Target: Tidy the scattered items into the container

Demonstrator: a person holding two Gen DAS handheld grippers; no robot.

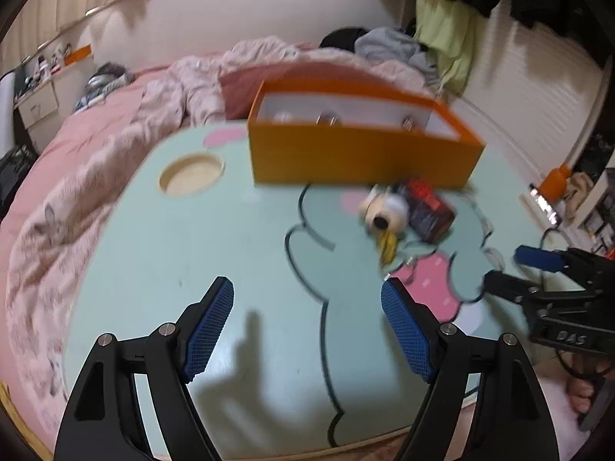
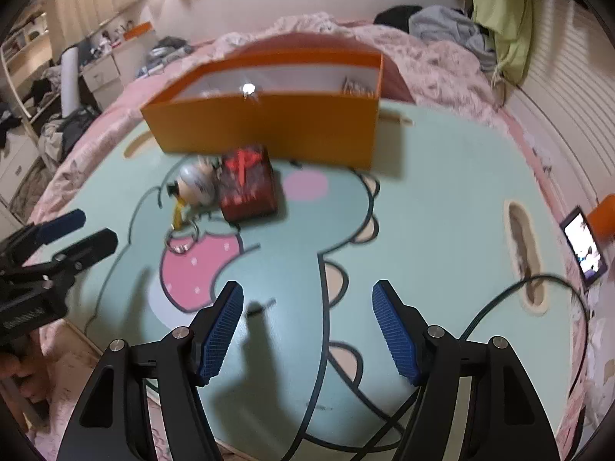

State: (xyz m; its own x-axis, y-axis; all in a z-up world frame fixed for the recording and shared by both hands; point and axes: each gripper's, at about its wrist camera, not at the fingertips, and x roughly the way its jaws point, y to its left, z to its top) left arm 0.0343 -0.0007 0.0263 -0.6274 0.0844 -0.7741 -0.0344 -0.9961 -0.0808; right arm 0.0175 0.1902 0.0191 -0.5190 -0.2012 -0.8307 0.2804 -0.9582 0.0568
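Your left claw [image 1: 307, 330] and right claw [image 2: 307, 330] are both spread wide and empty. The toy [image 1: 384, 207], a bit blurry, sits ahead by the box [image 1: 361, 153], probably nearer your left.

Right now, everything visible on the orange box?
The orange box is a long, open-topped rectangular container, cardboard by the look, with plain orange walls and a white interior. It sits upright at the far side of the mint cartoon tabletop, the bed behind it. A few small shiny items lie inside, too blurred to identify. The red-and-black pack lies just in front of it; contact is unclear. Neither pair of tongs touches it.
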